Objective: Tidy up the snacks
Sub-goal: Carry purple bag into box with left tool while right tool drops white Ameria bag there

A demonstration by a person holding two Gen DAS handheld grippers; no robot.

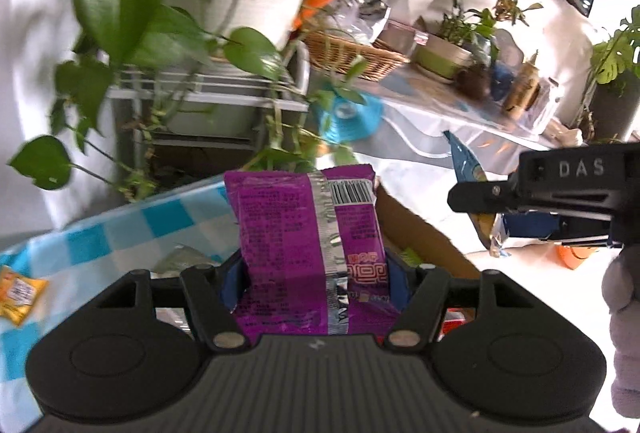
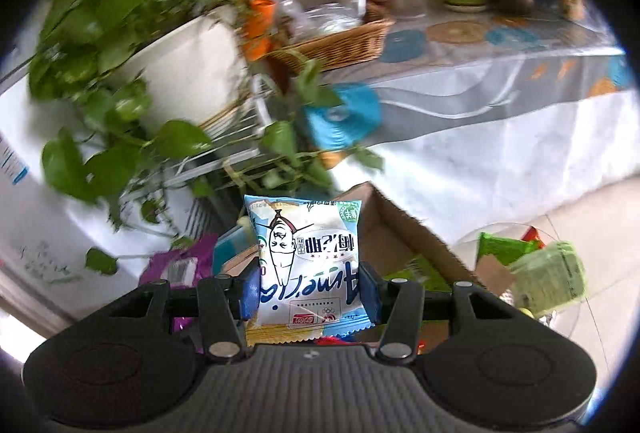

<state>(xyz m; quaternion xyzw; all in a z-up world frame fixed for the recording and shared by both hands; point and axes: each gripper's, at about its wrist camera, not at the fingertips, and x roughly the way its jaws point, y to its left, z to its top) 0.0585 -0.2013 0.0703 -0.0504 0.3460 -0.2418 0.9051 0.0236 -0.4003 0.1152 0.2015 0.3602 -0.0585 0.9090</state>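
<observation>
Both hands carry a snack at once, which suits a sorting job: 2 packets lifted in 1 pass. The left gripper (image 1: 316, 273) has its fingers (image 1: 232, 285) pinching the purple packet (image 1: 308, 229) by its lower half, so the packet stands upright with the barcode end up and clear of the camera; the grip sits wide because the packet is puffy. The right gripper (image 2: 310, 291) pinches the white-and-blue packet (image 2: 306, 257) the same way, blue pads (image 2: 250, 291) pressed on its 2 side edges, print upside down toward the camera; holding by the edges probably spares the contents from crushing.

Both packets hang in the air above the cardboard box (image 2: 404, 237), whose open flap shows just behind each; the box looks like the likely bin, though I cannot tell which snack belongs where. In the left view the right gripper (image 1: 500, 201) appears side-on with its packet edge (image 1: 466, 165) poking out, so the 2 hands work close together over the box.

A small yellow packet (image 1: 18, 293) lies on the checked tabletop (image 1: 120, 233), not yet sorted; green packets (image 2: 548, 277) sit in a clear bowl (image 2: 592, 317) on the right.
</observation>
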